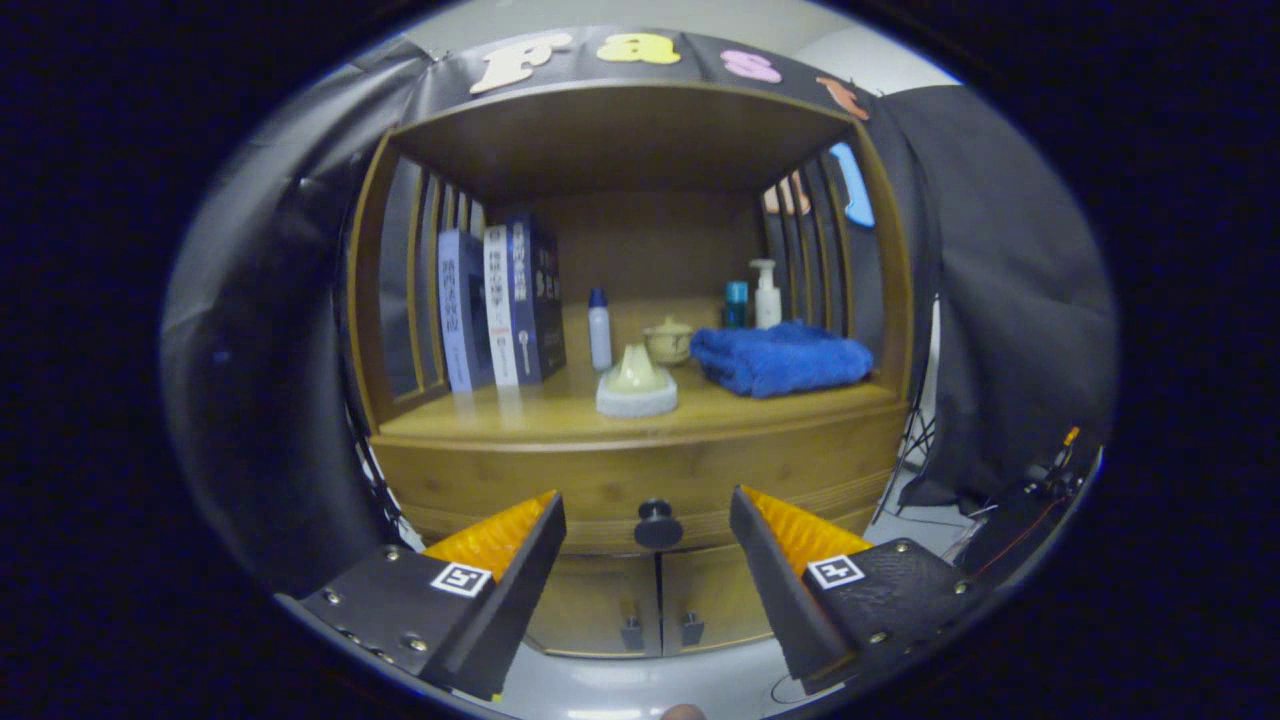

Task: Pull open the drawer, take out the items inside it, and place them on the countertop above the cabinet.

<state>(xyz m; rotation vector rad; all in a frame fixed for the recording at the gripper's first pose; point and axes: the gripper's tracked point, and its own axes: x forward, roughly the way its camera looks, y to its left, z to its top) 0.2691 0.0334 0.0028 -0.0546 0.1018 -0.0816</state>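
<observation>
- My fingers are spread wide, gripping nothing, aimed at the cabinet front.
- Drawer sits flush and closed under the desk; its round knob sits between my fingers, just beyond the tips.
- Contents hidden, so weight unknown.
- Scene fits drawer never pulled, or emptied and shut again.
- Knob looks small, hard, probably slick: pinch it on both sides, squarely.
- Expect wood drawer to slide stiffly; pull straight.
</observation>
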